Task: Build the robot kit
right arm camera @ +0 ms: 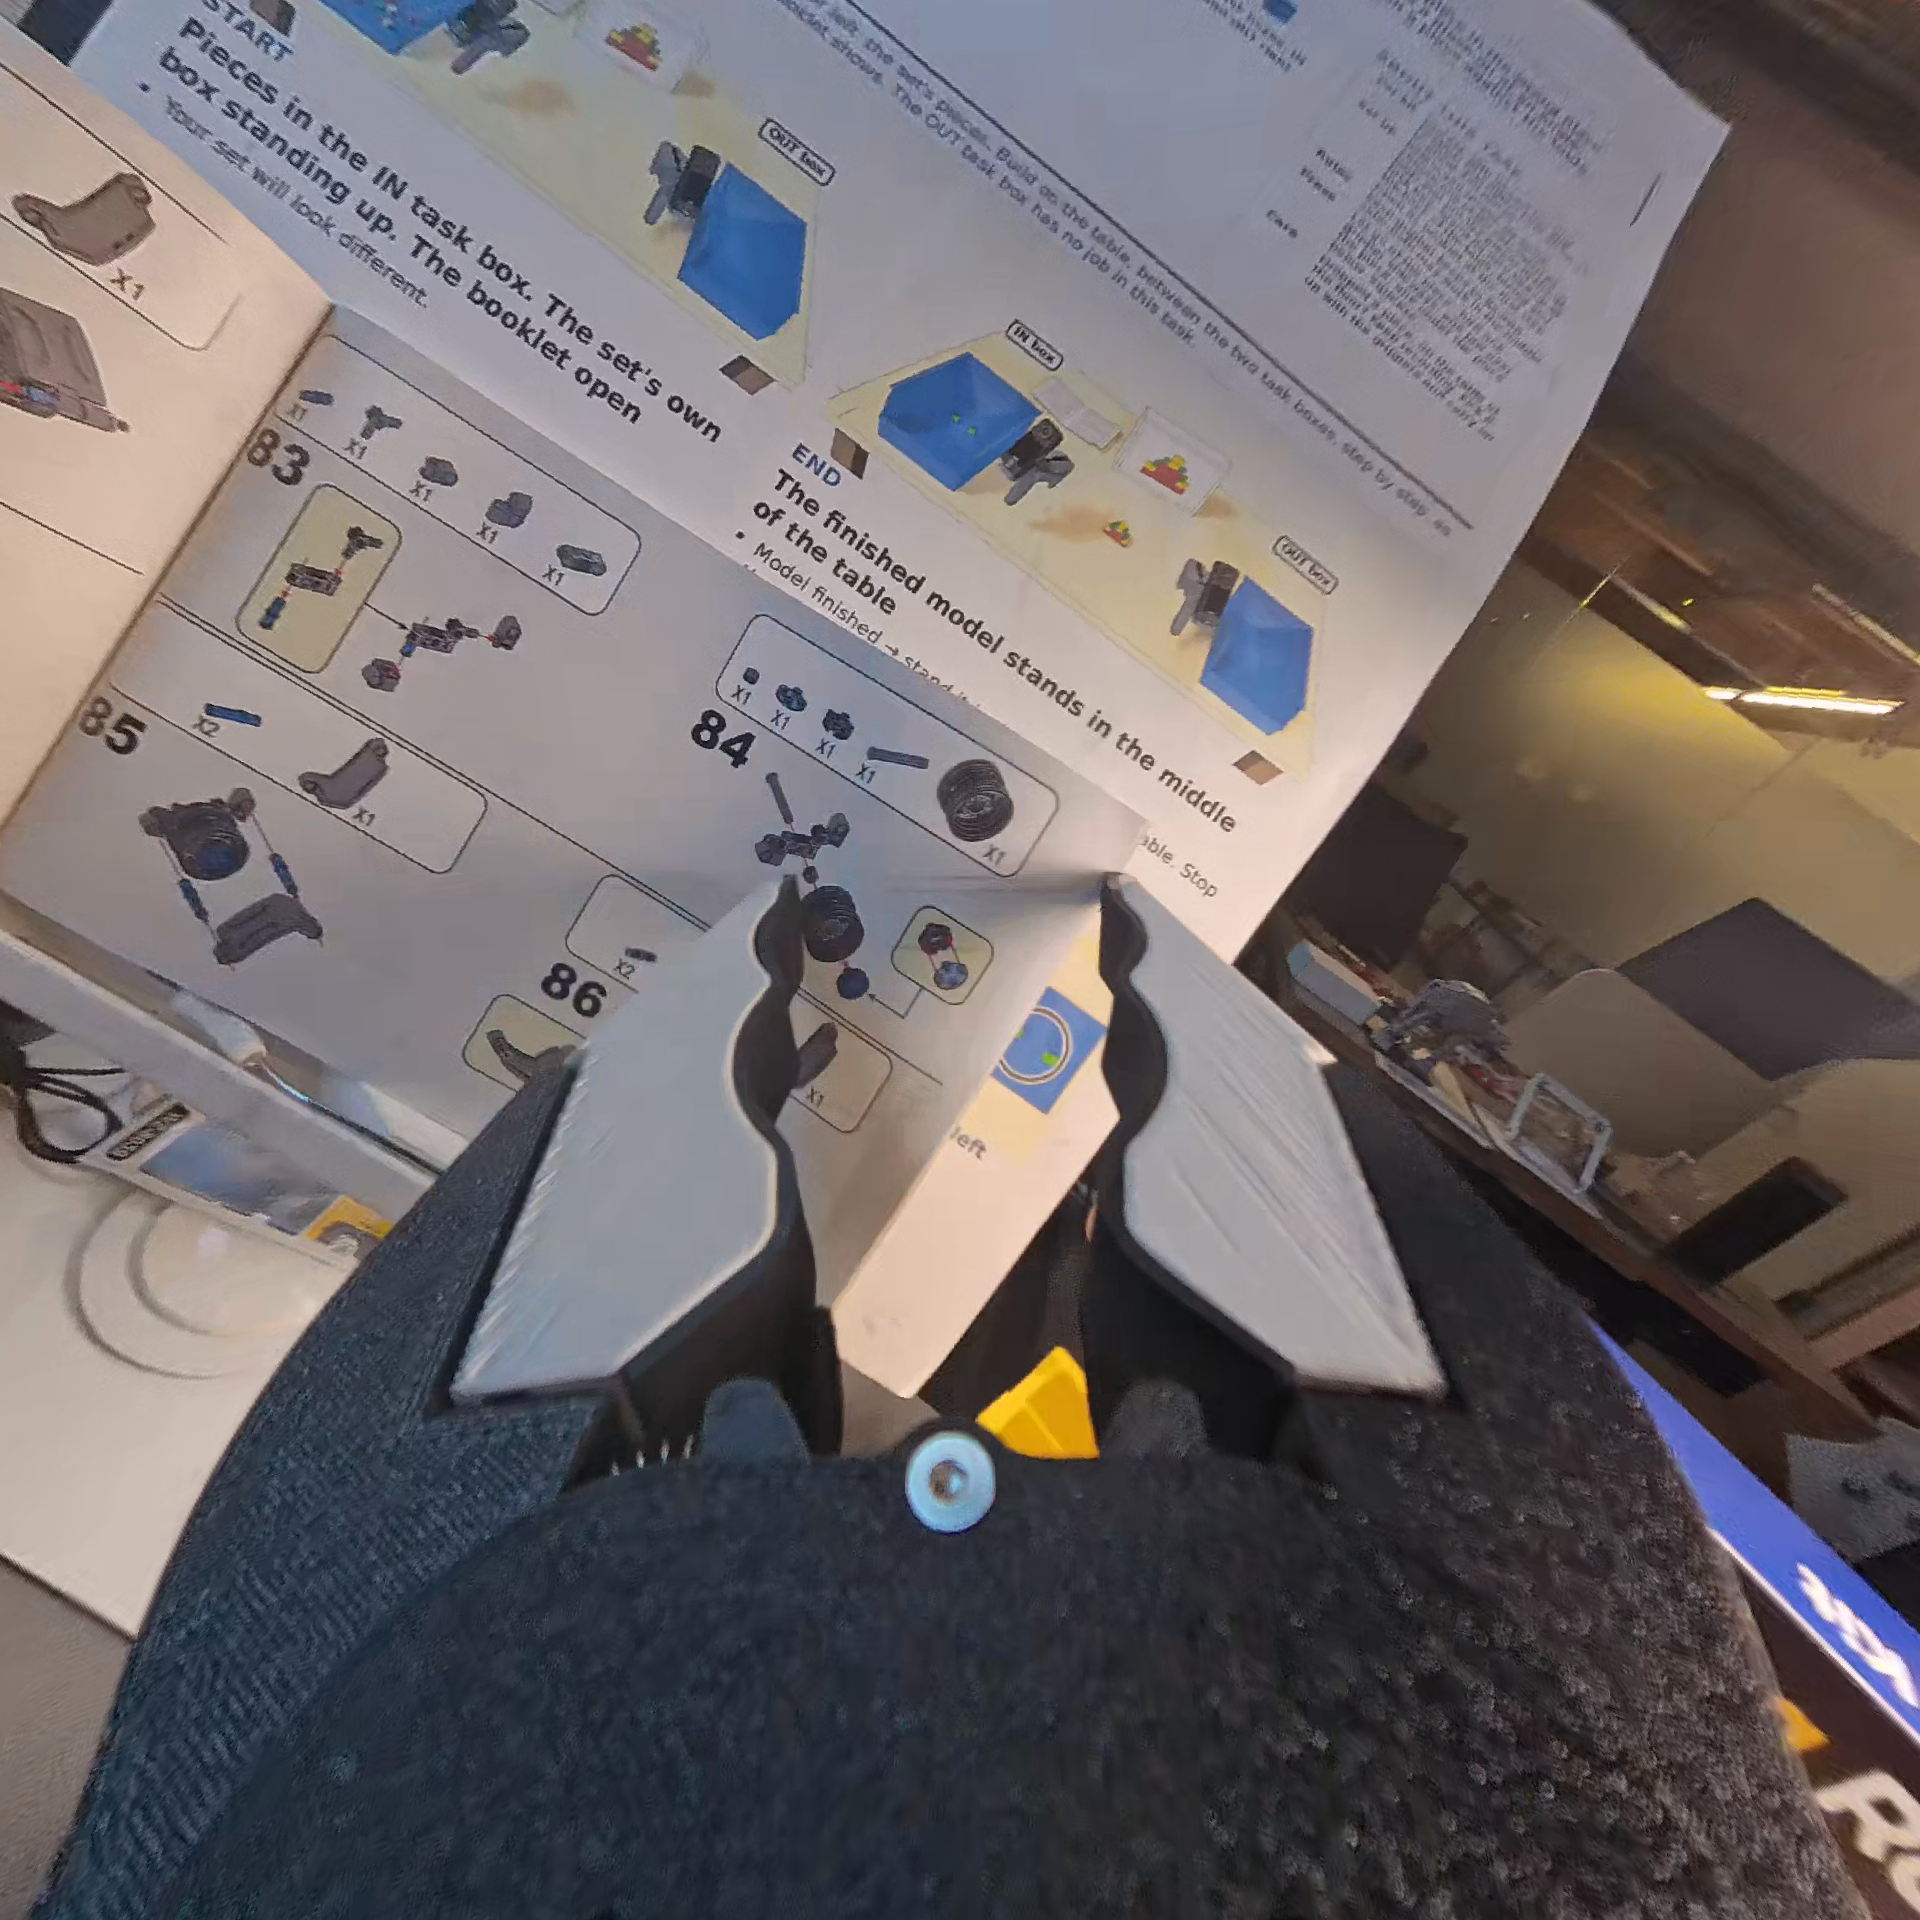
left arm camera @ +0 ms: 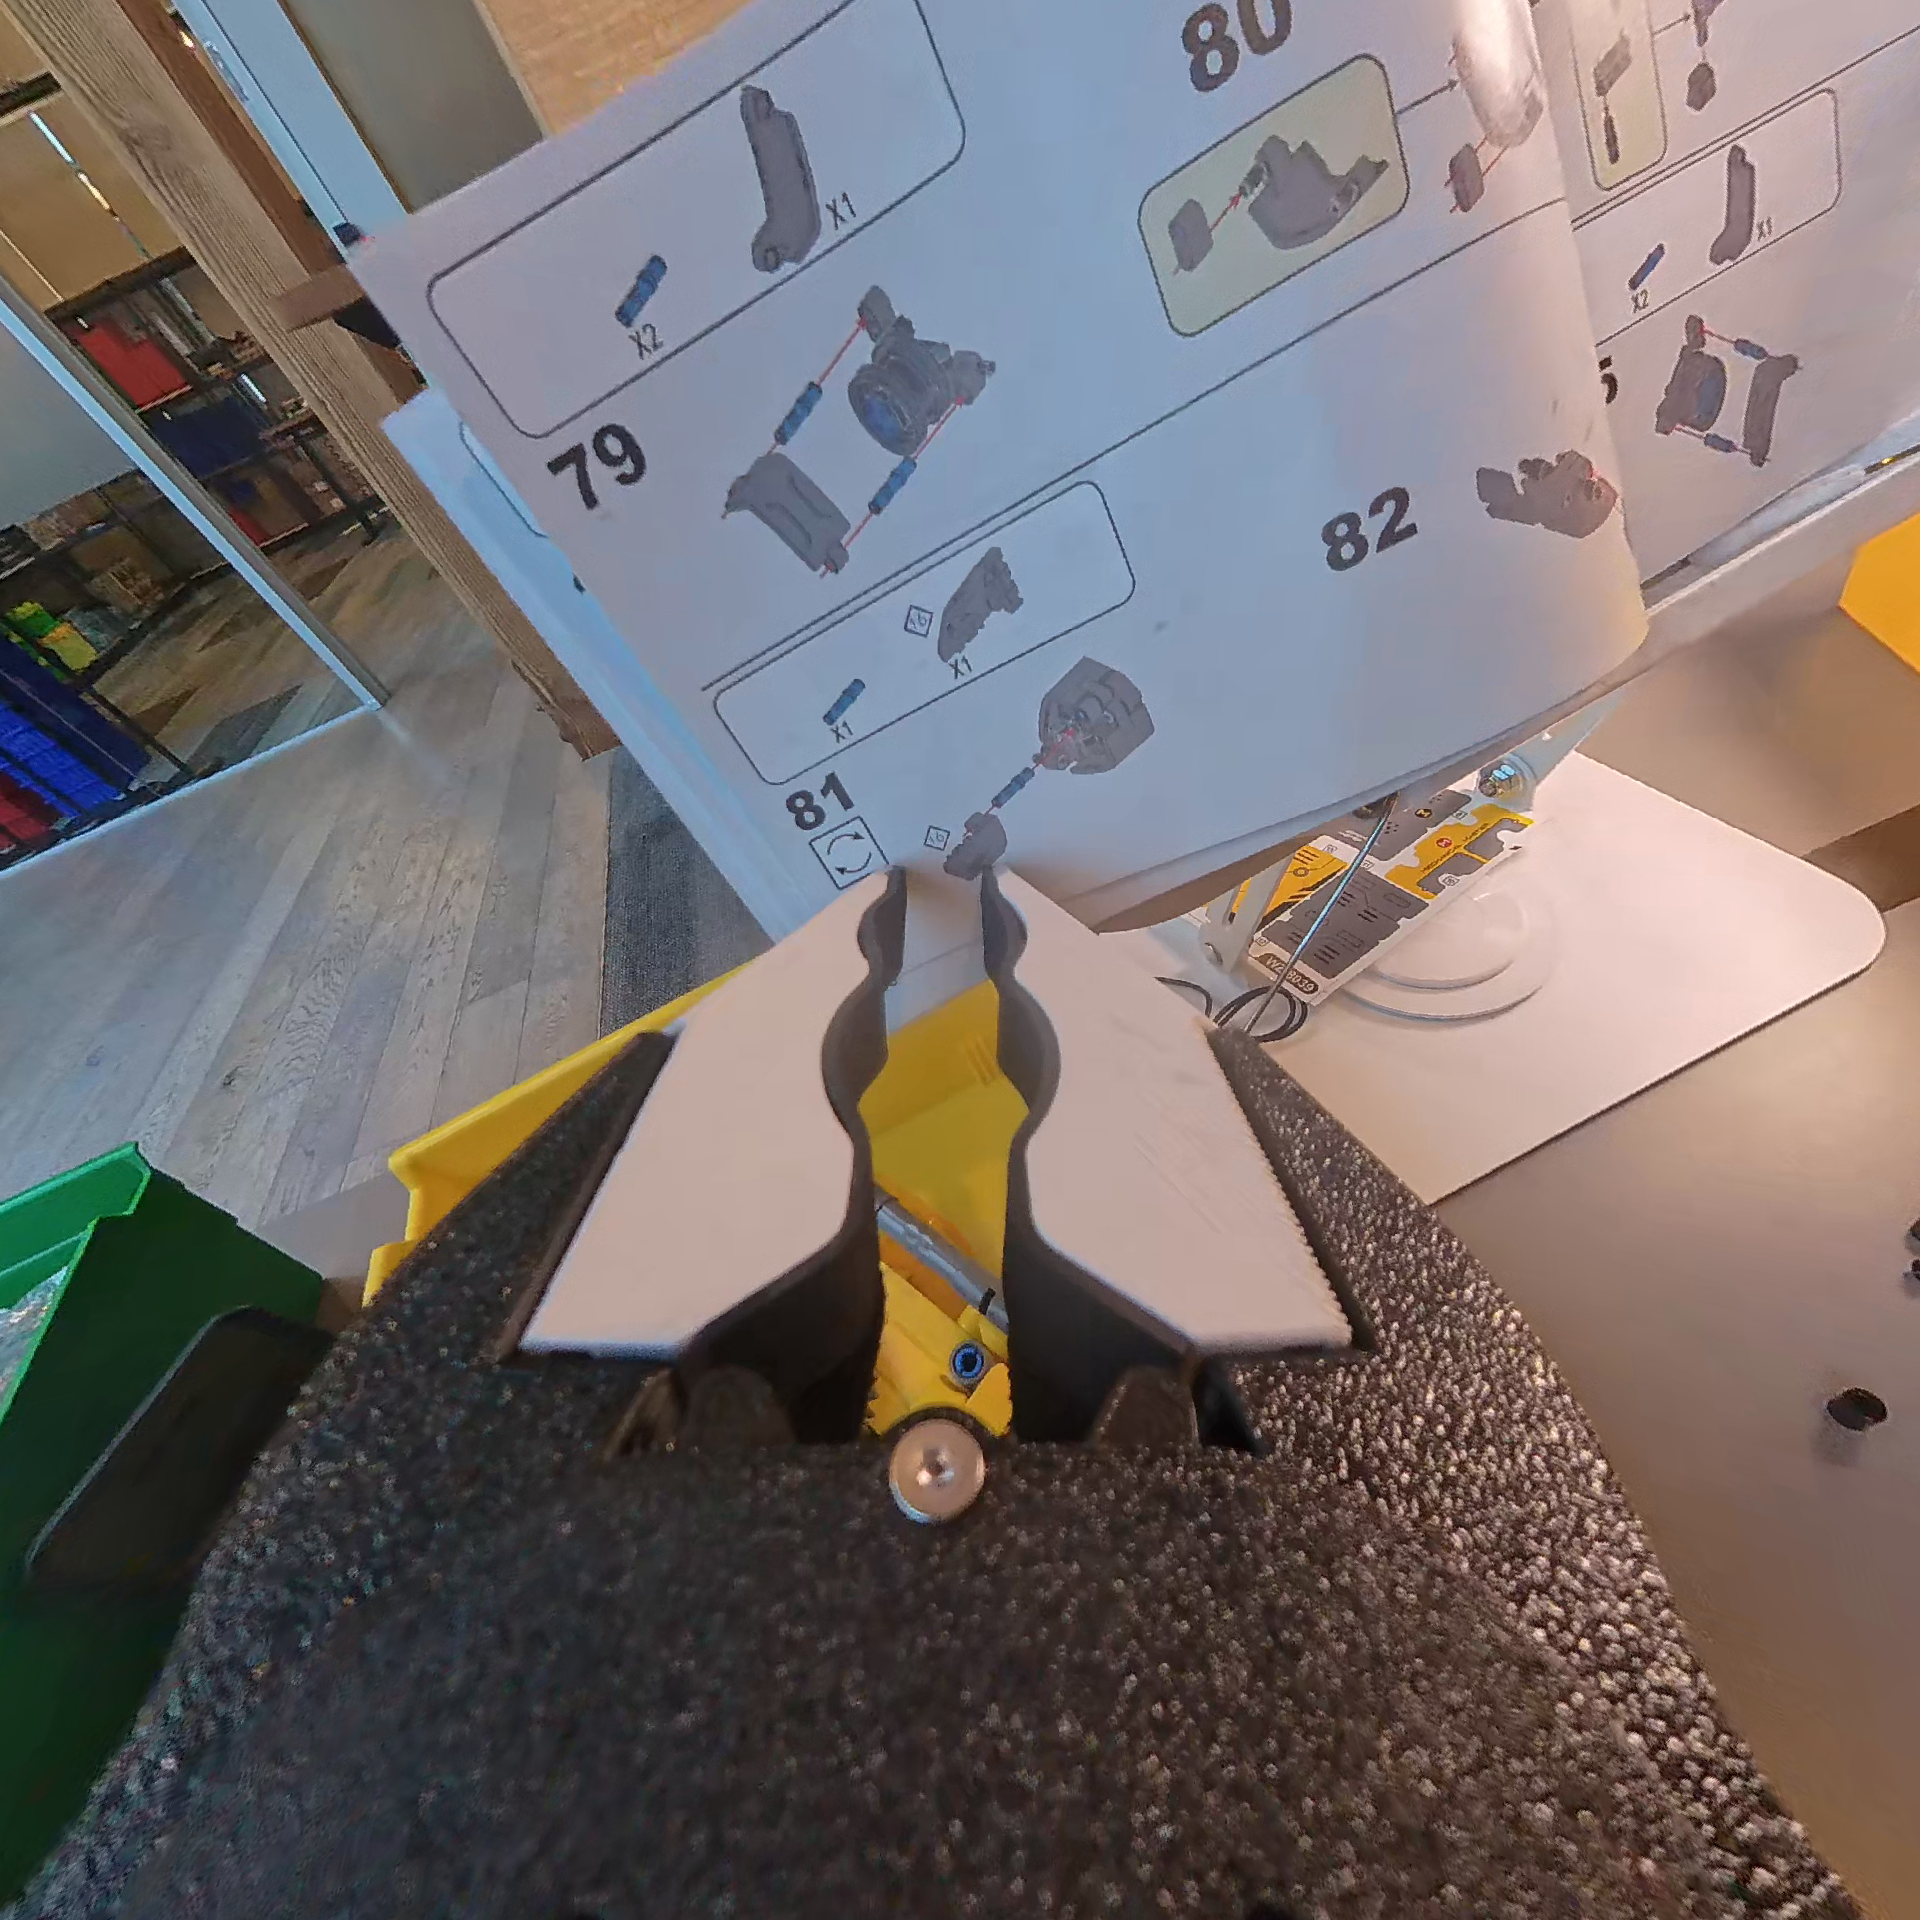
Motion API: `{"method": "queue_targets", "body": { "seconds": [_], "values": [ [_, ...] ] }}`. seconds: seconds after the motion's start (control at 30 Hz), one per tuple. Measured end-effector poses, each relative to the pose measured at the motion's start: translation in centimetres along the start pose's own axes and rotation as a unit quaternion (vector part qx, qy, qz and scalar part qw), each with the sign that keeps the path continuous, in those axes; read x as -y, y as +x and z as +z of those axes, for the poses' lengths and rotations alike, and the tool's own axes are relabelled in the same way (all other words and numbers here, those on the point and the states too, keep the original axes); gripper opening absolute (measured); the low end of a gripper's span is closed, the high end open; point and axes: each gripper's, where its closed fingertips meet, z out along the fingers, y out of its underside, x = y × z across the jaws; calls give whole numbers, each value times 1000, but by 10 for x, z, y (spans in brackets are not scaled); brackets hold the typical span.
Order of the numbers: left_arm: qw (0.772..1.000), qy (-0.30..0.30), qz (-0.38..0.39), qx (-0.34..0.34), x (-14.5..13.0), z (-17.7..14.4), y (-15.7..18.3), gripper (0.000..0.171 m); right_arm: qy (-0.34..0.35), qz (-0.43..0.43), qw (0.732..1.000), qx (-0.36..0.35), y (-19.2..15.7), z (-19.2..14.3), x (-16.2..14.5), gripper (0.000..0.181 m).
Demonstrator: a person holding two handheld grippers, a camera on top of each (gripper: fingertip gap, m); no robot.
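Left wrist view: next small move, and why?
Probably dip the left gripper toward the yellow plastic bin beneath it. Its jaws stand narrowly apart holding nothing, its tips sit level with the open white instruction booklet, and small yellow parts lie directly below.

Workshop, parts-bin shelving (left arm camera: 156, 436), cluttered workbench (right arm camera: 1507, 1122)

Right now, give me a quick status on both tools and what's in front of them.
Left tool nearly shut, empty, over yellow bin, facing booklet. Right tool open, empty, facing the booklet and sheet.
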Motion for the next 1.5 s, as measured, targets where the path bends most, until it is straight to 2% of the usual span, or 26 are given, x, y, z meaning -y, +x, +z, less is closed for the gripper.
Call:
{"method": "queue_targets", "body": {
  "seconds": [0.07, 0.1, 0.17, 0.23, 0.33, 0.43, 0.53, 0.63, 0.73, 0.83, 0.93, 1.1, 1.33, 1.43, 1.5],
  "values": [
    [1000, 0, 0, 1, 0, 0, 0, 14, 0, -18, 1000, 12, -2, -2, 0, 28],
    [1000, 0, 0, 1, 0, 0, 0, 14, -7, -18, 999, 35, -9, -1, -2, 21],
    [1000, 0, 0, 2, 0, 0, 0, 14, -14, -34, 999, 35, -12, 1, -6, 26],
    [1000, 0, -1, 1, 0, 0, 0, 14, -5, -46, 999, 19, -11, 0, -1, 62],
    [1000, -1, -1, 0, 0, 0, -1, 14, 20, -28, 999, 26, -15, -1, 9, 71],
    [1000, -2, 0, -1, 1, 0, -1, 14, 10, -45, 999, 28, -20, 1, 7, 69],
    [1000, -1, 0, -2, 1, -1, -2, 14, 29, -62, 998, -1, -13, -5, 12, 41],
    [1000, -2, -1, -2, 1, -1, -2, 14, 30, -54, 998, -6, -10, -8, 9, 40],
    [1000, -1, -1, -1, 1, -1, -2, 14, 40, -58, 997, -7, -9, -14, 6, 19],
    [1000, -2, -1, -1, 1, -3, -3, 16, 55, -71, 996, -26, -6, -21, 7, 19],
    [1000, 2, -17, -15, 4, -8, 1, 21, 61, -67, 996, -12, -14, -25, 4, 12],
    [998, 24, -40, -36, 23, -24, 5, 24, 63, -43, 997, -3, -16, -29, -3, 16],
    [998, 34, -37, -48, 38, -35, 11, 26, 44, 23, 998, 46, -19, -28, -18, 16],
    [997, 37, -36, -56, 42, -38, 17, 26, 40, 65, 993, 89, -24, -28, -23, 15],
    [997, 39, -33, -60, 44, -39, 21, 26, 40, 81, 990, 104, -24, -28, -22, 9]
  ]
}}
